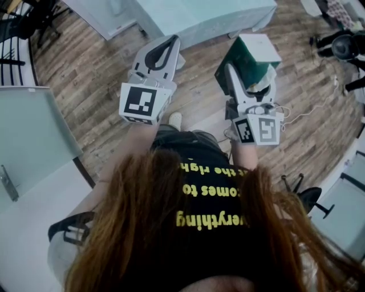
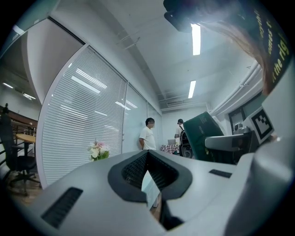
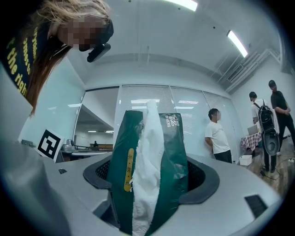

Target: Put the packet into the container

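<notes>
My right gripper (image 1: 251, 77) is shut on a dark green tissue packet (image 1: 246, 56), held up in front of the person's body above the wood floor. In the right gripper view the packet (image 3: 168, 156) stands upright between the dark pads (image 3: 205, 177), with white tissue (image 3: 147, 170) bulging from its slit. My left gripper (image 1: 170, 41) hangs to the left at about the same height, its jaws closed tip to tip with nothing between them. In the left gripper view its pads (image 2: 133, 170) meet, and the packet (image 2: 203, 133) shows off to the right. No container shows in any view.
A pale table (image 1: 211, 17) stands ahead, a glass-topped desk (image 1: 28, 142) at the left, a chair base (image 1: 308, 197) at the right. People (image 3: 216, 133) stand along the blinds, and another (image 3: 277, 115) farther off. Flowers (image 2: 97, 150) sit by the wall.
</notes>
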The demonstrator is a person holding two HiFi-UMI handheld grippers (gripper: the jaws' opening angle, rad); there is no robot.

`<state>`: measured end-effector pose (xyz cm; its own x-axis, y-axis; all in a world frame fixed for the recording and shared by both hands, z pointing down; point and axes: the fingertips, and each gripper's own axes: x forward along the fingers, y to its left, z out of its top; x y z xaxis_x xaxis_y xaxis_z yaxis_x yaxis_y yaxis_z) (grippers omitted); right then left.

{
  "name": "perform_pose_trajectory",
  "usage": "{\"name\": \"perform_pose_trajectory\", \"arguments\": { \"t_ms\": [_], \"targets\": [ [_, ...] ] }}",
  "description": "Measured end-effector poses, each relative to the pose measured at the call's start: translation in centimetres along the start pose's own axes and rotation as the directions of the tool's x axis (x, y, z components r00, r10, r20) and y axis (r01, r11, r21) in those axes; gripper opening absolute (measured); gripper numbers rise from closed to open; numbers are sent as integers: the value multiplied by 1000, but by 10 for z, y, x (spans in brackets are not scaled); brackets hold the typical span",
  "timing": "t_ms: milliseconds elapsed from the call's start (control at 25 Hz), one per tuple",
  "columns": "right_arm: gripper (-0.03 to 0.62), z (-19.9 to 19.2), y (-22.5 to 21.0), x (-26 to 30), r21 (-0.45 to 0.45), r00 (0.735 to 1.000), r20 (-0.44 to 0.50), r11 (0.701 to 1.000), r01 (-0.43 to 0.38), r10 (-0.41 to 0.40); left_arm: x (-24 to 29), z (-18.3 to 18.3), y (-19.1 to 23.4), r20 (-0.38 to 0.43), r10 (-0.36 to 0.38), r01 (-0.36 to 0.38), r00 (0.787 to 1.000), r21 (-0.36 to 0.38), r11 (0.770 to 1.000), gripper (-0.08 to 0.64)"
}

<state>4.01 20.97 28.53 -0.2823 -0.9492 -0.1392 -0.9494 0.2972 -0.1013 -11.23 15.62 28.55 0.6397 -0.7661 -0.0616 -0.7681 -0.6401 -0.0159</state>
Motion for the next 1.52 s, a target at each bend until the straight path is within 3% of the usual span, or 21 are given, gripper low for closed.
{"name": "perform_pose_trajectory", "arguments": {
  "t_ms": [400, 840, 1520],
  "targets": [
    [379, -5, 1, 32, 9, 1000, -4, 1000, 22, -22, 15, -6, 27, -13, -14, 14, 1000, -21, 1000, 2],
    [379, -11, -16, 40, 32, 999, -11, 998, 45, -45, 24, -15, 28, -57, -19, 17, 998, -26, 1000, 2],
    [379, 0, -96, 96, 39, 998, 9, 997, -63, 63, 110, -7, 20, -23, 76, -76, 997, 19, 997, 2]
  ]
}}
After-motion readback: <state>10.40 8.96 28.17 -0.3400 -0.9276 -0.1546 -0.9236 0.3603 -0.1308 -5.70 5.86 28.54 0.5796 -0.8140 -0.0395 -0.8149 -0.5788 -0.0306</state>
